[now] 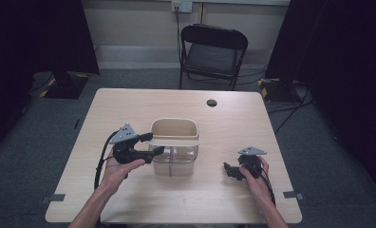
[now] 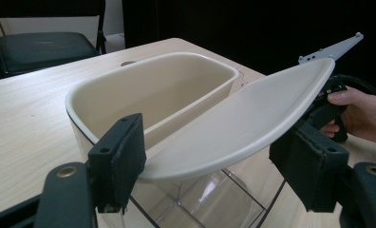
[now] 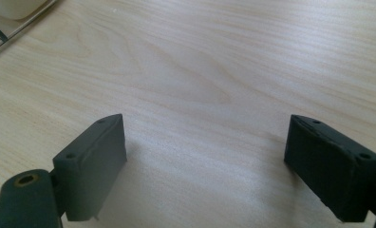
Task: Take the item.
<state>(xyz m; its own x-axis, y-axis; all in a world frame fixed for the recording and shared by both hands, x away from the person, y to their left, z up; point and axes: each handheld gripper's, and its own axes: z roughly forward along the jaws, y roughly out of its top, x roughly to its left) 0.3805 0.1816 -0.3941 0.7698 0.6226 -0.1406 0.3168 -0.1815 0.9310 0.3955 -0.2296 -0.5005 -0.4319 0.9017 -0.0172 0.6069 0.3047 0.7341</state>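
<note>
Bin (image 1: 174, 142) lid (image 2: 238, 123) between left gripper (image 2: 214, 175) fingers.

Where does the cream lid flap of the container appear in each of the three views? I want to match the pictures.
High view: the lid flap lies across the container at table centre, between the left gripper jaws.
Left gripper view: it spans centre to upper right, between the open jaws.
Right gripper view: not in it; a container corner is at top left.
Shared landmark: the wooden table.
</note>
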